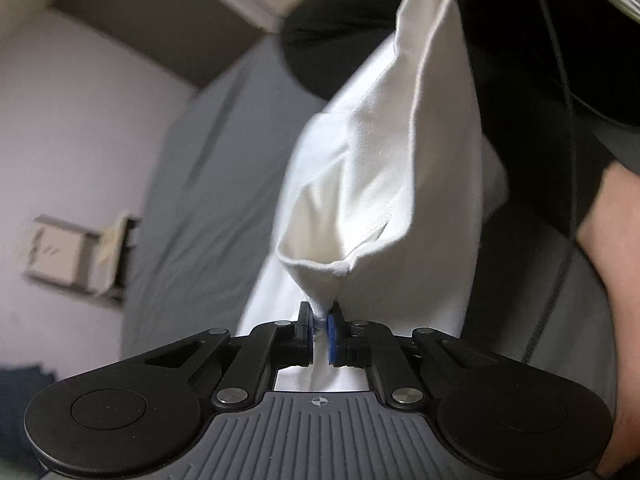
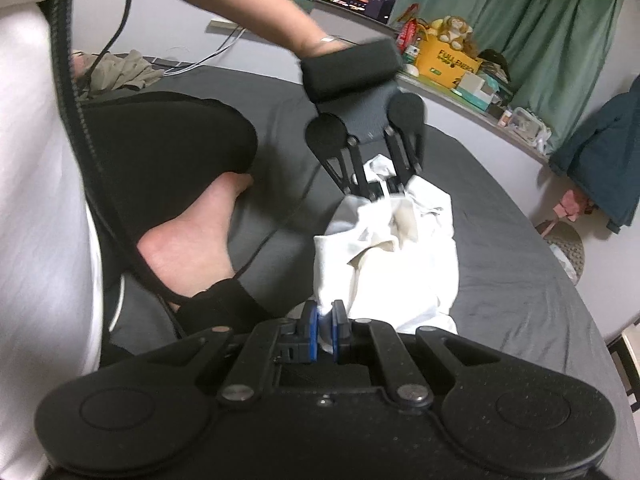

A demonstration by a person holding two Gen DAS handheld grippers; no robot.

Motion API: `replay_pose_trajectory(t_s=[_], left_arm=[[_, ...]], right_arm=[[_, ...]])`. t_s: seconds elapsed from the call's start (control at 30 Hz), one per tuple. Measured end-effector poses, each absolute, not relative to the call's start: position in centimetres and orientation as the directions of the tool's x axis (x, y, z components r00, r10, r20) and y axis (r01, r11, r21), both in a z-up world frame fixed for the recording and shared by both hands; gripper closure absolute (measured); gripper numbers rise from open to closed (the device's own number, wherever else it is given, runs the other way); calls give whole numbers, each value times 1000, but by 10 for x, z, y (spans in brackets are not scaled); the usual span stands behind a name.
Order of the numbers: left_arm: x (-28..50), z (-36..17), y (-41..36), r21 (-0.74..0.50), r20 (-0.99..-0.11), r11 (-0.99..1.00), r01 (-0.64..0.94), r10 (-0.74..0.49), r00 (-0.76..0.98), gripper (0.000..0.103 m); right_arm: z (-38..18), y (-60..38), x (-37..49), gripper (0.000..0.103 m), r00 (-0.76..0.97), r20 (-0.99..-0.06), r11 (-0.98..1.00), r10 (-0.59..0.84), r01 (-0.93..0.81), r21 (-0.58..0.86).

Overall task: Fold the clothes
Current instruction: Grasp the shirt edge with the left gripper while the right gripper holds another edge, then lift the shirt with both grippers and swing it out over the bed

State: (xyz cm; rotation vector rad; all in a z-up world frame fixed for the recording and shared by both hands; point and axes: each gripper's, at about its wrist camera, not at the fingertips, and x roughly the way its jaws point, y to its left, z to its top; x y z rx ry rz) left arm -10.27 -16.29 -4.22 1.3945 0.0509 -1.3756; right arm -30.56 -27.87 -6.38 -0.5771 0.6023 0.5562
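The left gripper [image 1: 319,330] pinches a bunched edge of the white garment [image 1: 384,168]; cloth fills the gap between its blue pads. The garment lies crumpled on the dark grey bedsheet [image 2: 520,264], strung between both tools. The right gripper [image 2: 325,332] pinches the near end of the same garment. The fabric looks light, limp and non-fragile; it sags between holds. Best hold points: hems or corners, kept taut to square the fold.
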Motion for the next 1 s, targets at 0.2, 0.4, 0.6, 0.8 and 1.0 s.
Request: replay_pose_trajectory(t_s=[0.2,0.4,0.6,0.8,1.0], left_arm=[[-122,-19,-107,704,-613,-177,688,-640,463,97],[-120,22,-86,801,-412,136,583,-582,702,97],[-91,85,-87,818,-207,394,419,-477,854,97],[-68,174,-97,828,101,540,154,-413,905,97],[-102,282,-101,730,500,662,-170,-348,793,97]], right_arm=[[-60,-287,-295,96,785,-582,776,214,-499,-387],[-42,-278,-274,96,916,-380,809,131,-320,-493],[7,-267,-228,96,994,-101,860,47,-92,-502],[89,-263,-199,96,970,240,851,-23,145,-505],[186,-255,-236,96,784,618,804,-62,406,-435]])
